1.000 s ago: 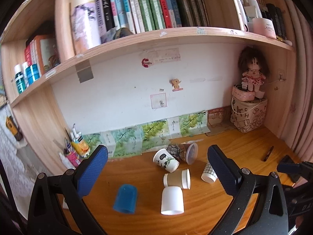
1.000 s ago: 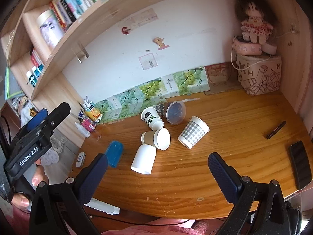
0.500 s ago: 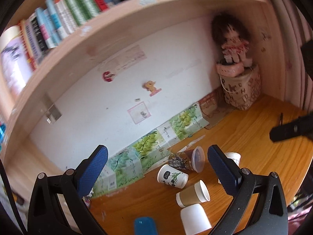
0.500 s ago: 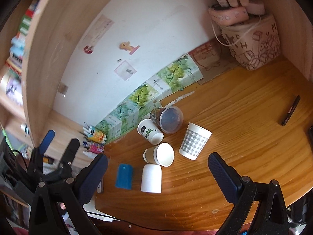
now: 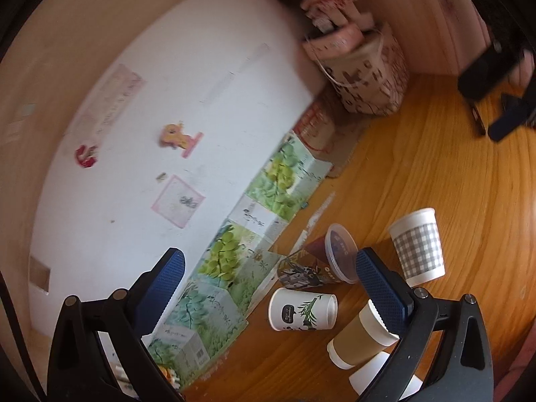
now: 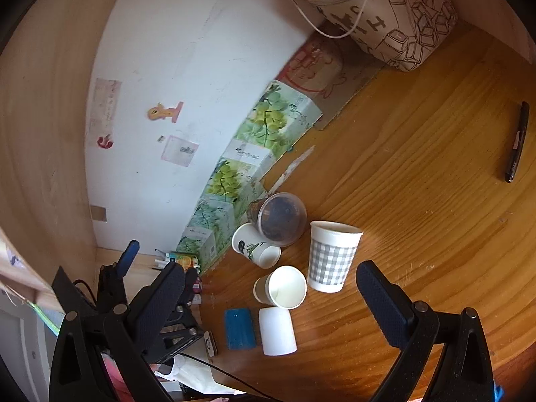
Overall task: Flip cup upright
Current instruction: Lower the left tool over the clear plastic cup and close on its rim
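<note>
Several cups lie tipped on the wooden desk [image 6: 418, 184]. A grey checked cup [image 6: 330, 258] [image 5: 418, 246], a clear plastic cup [image 6: 278, 222] [image 5: 321, 261], a white leaf-print cup [image 6: 256, 246] [image 5: 303, 308], a brown-sleeved cup [image 6: 281, 288] [image 5: 361, 335], a plain white cup [image 6: 276, 330] and a blue cup [image 6: 238, 328]. My right gripper [image 6: 268, 305] is open above the cluster. My left gripper [image 5: 268, 288] is open and empty, above the leaf-print cup.
Green-print boxes [image 6: 254, 140] line the wall behind the cups. A patterned bag [image 6: 402, 16] stands at the far right corner. A black pen [image 6: 517, 140] lies at the right. Small bottles [image 6: 181, 261] stand at the left by the shelf side.
Both grippers have tilted and moved forward and down toward the cups, which now look larger. The bookshelf has left both views. Both grippers stay open.
</note>
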Demonstrator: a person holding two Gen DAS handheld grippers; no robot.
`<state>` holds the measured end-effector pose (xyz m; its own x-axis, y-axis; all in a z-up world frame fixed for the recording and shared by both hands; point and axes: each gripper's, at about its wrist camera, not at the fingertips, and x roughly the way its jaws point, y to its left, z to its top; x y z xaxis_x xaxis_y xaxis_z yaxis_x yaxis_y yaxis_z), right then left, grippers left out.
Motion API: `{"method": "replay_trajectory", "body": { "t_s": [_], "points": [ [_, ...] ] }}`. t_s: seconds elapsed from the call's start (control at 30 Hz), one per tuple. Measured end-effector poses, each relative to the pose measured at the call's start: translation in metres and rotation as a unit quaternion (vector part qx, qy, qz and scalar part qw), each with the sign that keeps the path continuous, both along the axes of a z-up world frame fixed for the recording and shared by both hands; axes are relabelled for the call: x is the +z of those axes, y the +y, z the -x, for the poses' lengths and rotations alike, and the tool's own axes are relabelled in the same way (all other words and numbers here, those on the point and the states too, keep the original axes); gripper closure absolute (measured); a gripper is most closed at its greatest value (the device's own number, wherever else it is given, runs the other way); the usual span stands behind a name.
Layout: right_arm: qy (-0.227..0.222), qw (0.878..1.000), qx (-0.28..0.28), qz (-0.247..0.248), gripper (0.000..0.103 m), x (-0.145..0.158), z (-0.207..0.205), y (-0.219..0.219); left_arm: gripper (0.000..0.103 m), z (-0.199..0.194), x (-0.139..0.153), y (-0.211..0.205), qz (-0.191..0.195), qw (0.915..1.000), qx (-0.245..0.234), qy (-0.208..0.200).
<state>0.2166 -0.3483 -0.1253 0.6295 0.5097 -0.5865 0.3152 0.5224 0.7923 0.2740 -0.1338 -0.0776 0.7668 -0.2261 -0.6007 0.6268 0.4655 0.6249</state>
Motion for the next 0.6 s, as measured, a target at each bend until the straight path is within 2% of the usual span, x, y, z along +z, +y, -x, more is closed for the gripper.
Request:
{"method": "replay_trajectory", "body": {
  "t_s": [0.3, 0.6],
  "points": [
    [0.008, 1.0, 0.0, -0.007, 0.0, -0.015, -0.022, -0.009, 0.002, -0.026, -0.042, -0.013, -0.073, 0.996, -0.044, 0.027],
    [0.017, 1.0, -0.004, -0.019, 0.0, -0.035, -0.036, -0.008, 0.002, -0.045, -0.086, -0.024, -0.152, 0.9838, -0.08, 0.052]
  ]
}}
